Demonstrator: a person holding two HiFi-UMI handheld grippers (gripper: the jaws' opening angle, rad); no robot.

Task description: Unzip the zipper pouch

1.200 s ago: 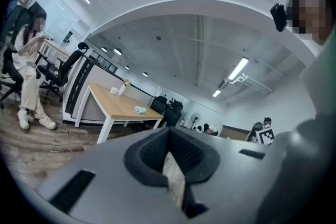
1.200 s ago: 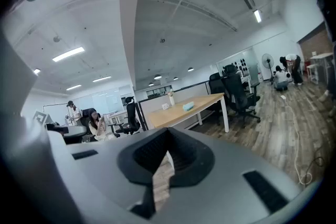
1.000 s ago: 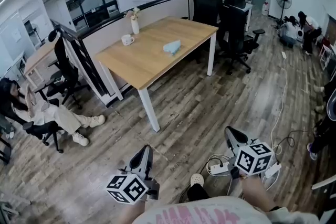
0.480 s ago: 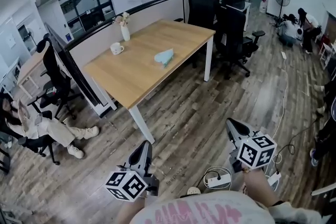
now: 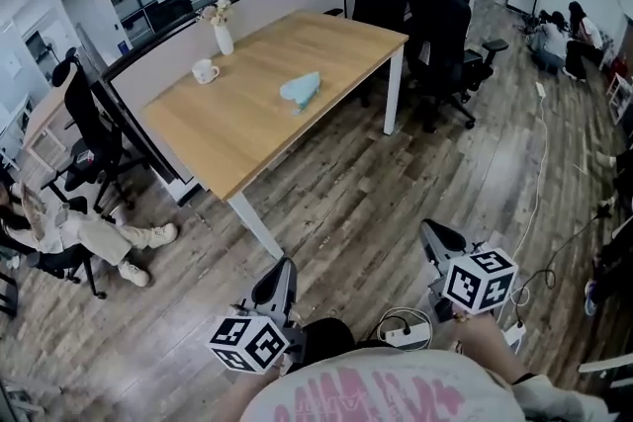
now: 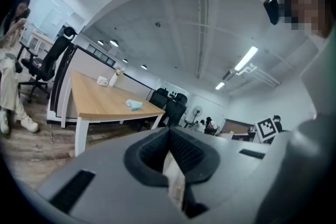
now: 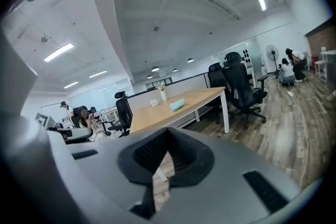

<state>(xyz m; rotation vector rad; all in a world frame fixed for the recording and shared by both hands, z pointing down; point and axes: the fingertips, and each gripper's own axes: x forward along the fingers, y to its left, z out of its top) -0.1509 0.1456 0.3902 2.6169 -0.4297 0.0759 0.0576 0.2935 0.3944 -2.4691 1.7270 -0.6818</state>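
A light-blue zipper pouch [image 5: 300, 90] lies on the wooden table [image 5: 247, 128], towards its far right part. It also shows small and distant in the left gripper view as the pouch [image 6: 134, 104] and in the right gripper view as the pouch [image 7: 177, 105]. My left gripper [image 5: 280, 274] hangs low at the bottom of the head view, over the floor and well short of the table, shut and holding nothing. My right gripper [image 5: 432, 234] is beside it to the right, also shut and empty. In both gripper views the jaws meet at their tips with nothing between them.
A white mug [image 5: 205, 71] and a vase [image 5: 224, 37] stand at the table's far end. Black office chairs [image 5: 440, 25] stand behind its right side. A person sits on a chair [image 5: 59, 232] at the left. A power strip [image 5: 406, 336] and cables lie on the floor by my feet.
Both grippers and the head camera have moved forward across the floor, so the table with the pouch now sits closer and further left in the head view. Both grippers have stayed shut.
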